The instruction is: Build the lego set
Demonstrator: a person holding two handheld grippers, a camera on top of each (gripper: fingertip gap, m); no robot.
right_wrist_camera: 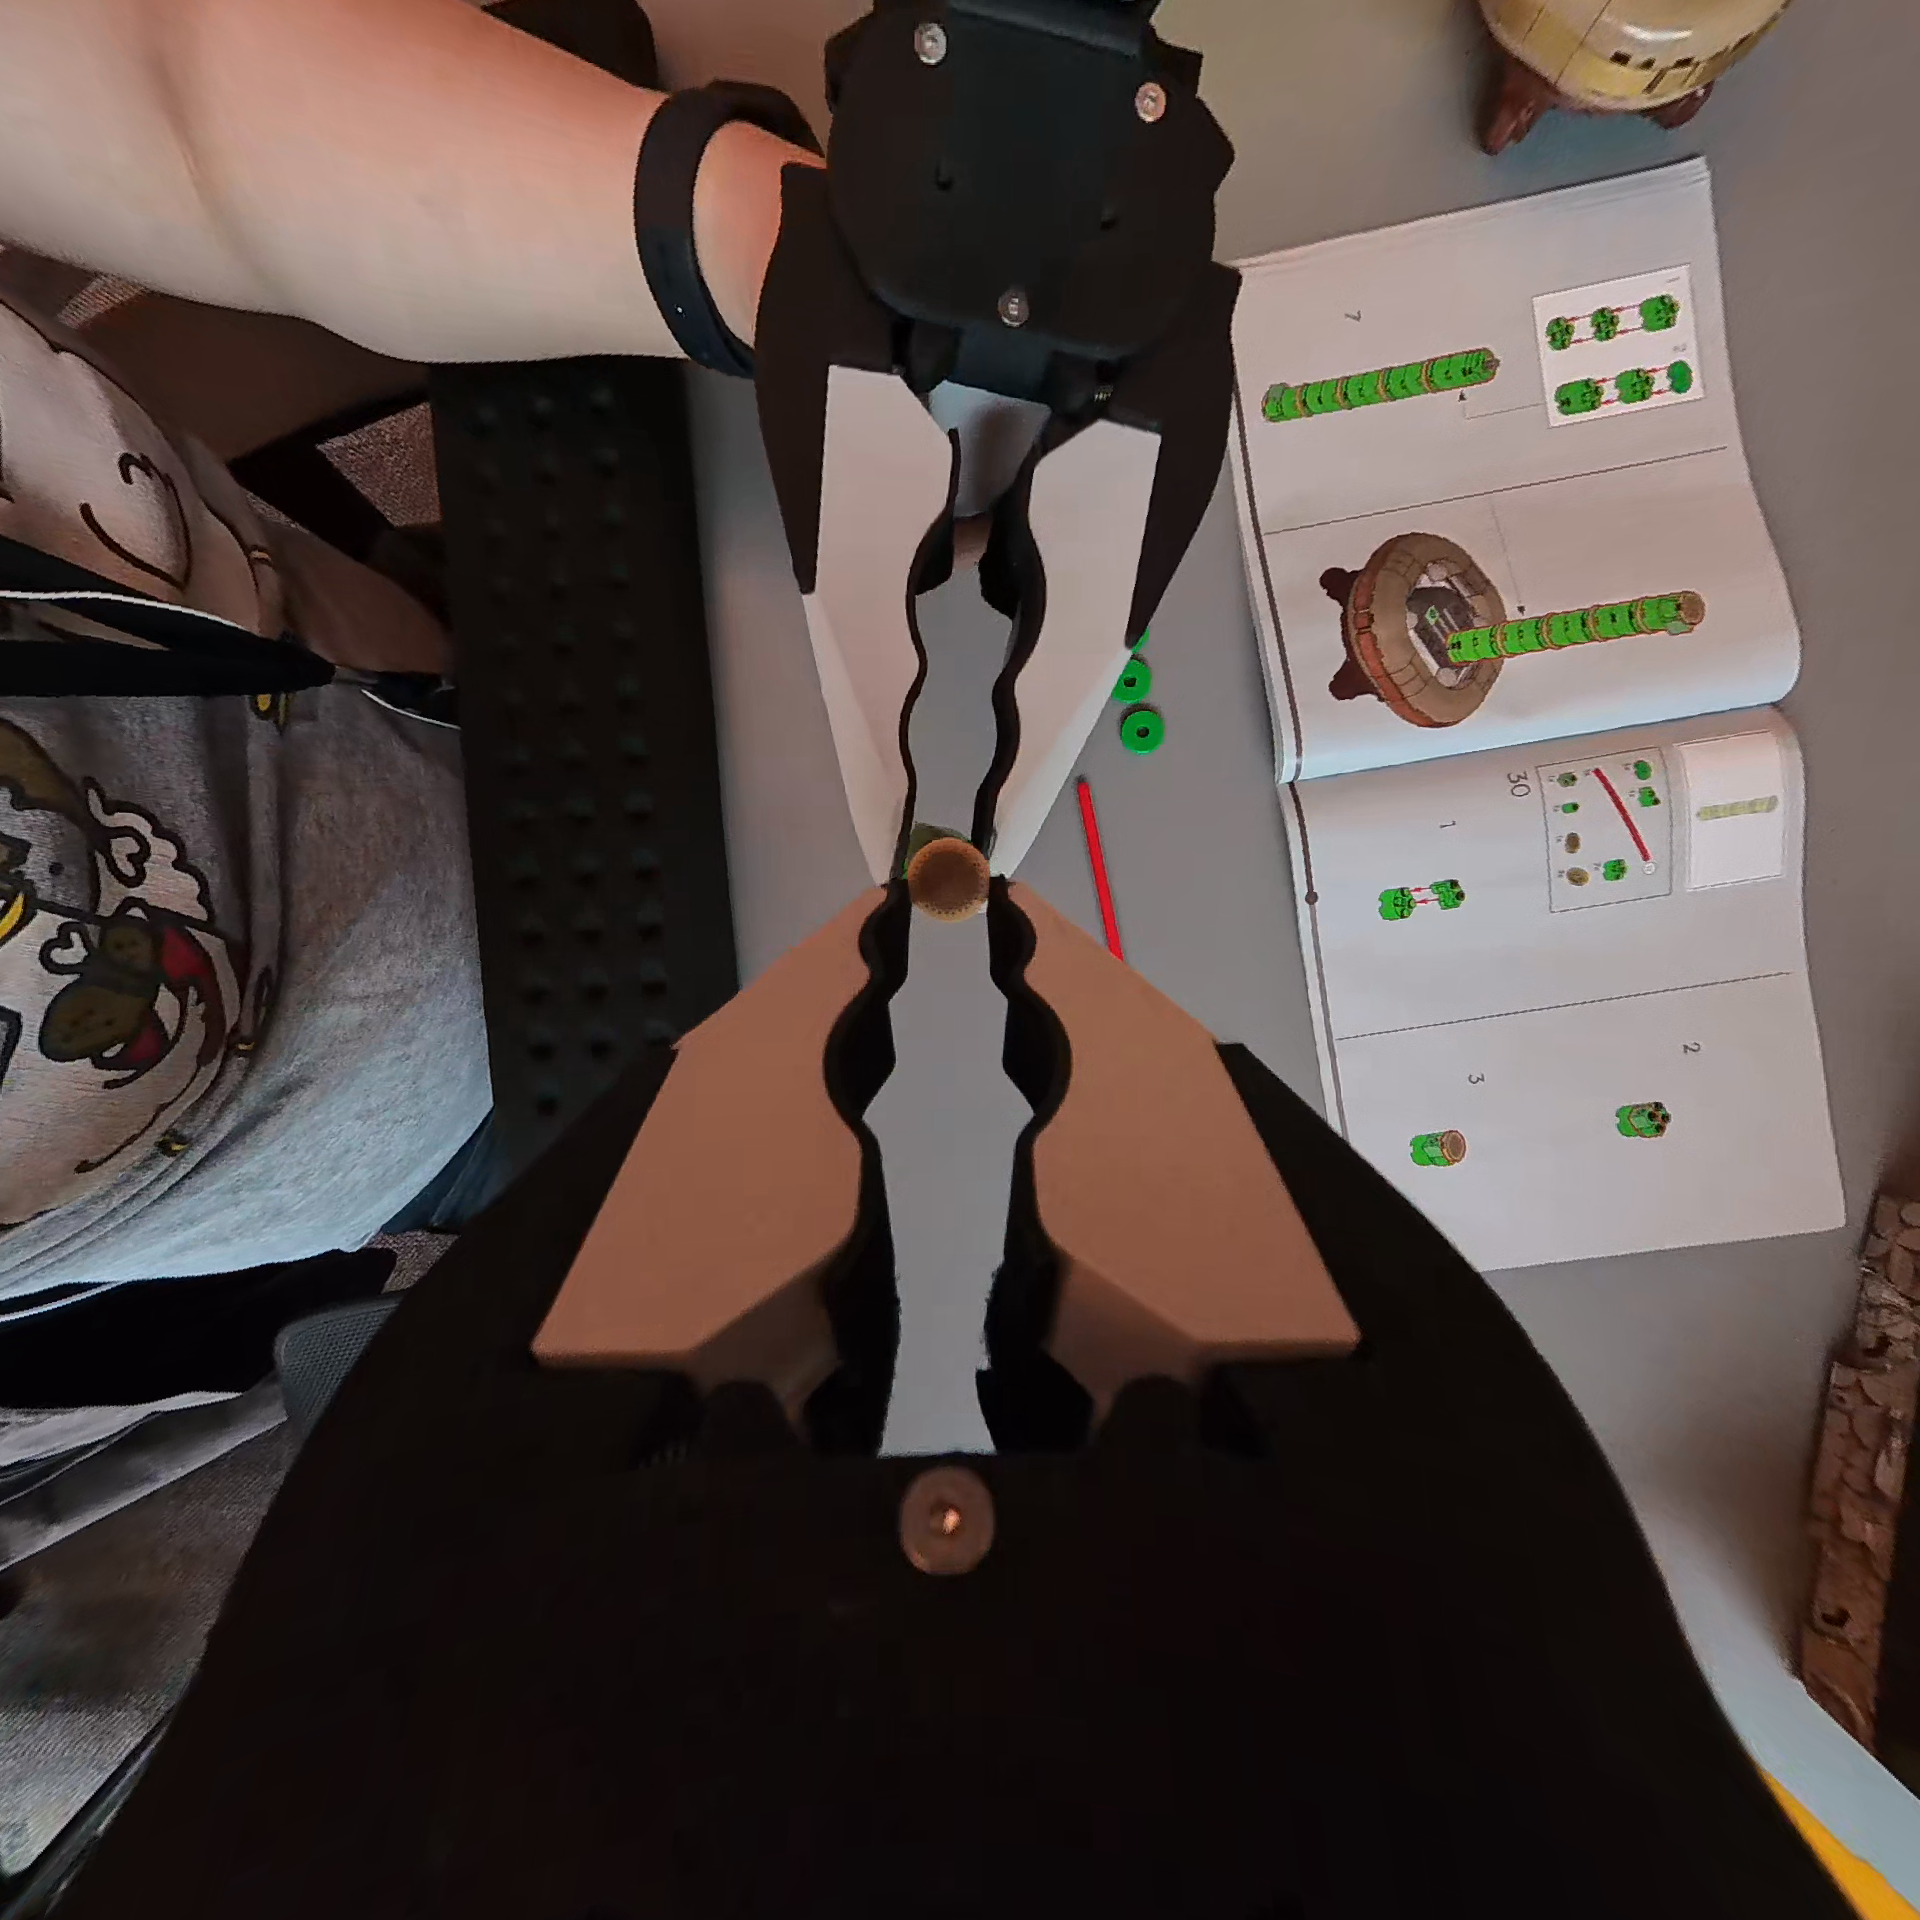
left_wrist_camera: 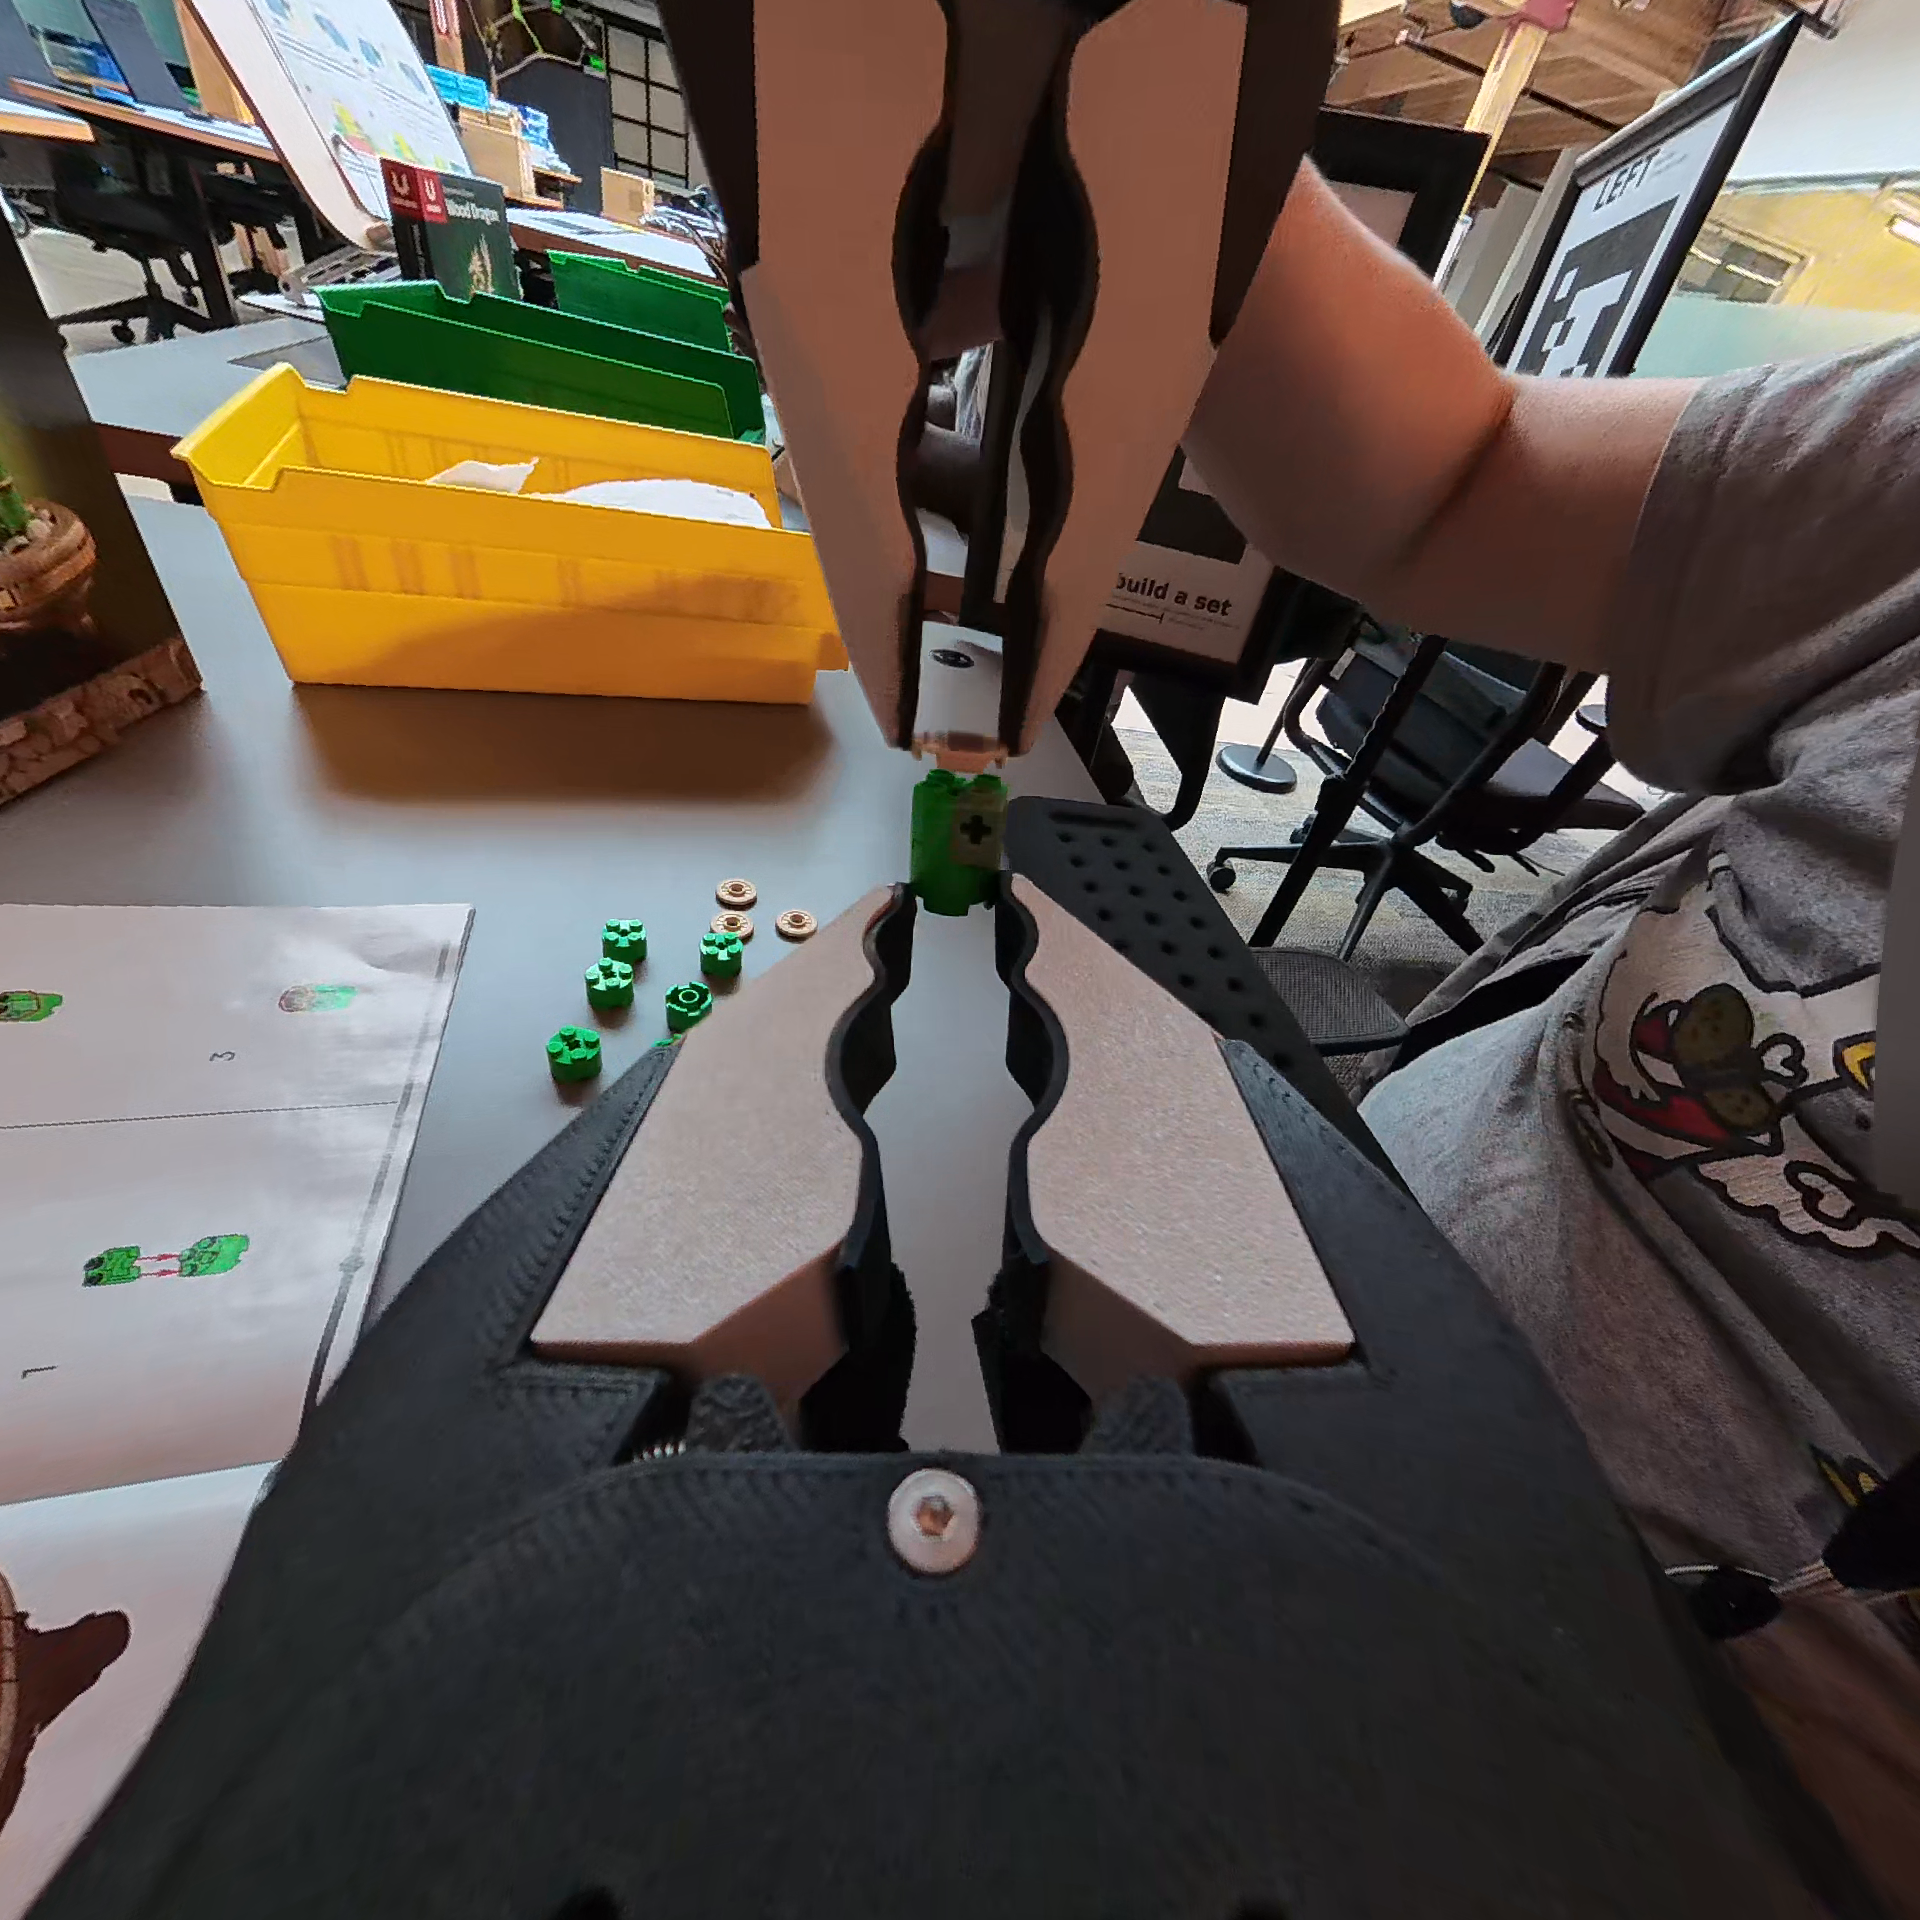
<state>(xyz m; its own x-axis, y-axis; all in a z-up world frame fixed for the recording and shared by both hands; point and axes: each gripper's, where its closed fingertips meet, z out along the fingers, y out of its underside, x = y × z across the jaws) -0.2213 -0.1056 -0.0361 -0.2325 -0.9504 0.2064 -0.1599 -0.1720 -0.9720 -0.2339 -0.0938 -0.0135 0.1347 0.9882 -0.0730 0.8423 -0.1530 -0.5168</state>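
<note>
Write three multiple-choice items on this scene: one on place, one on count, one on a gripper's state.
1. Where is the right gripper's tan round piece? A in the yellow bin; B just above the green stack; C on the booklet.
2. Loose tan rings on the table? A one; B three; C six.
3. The left gripper is: A open, empty; B lying down; C shut on the green stack.
B, it hangs over the stack; B, three lie beside the green bricks; C, its tips clamp it.

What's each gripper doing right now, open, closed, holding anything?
Left gripper: closed on the green round-brick stack.
Right gripper: closed on a tan round piece, just above that stack.
</note>
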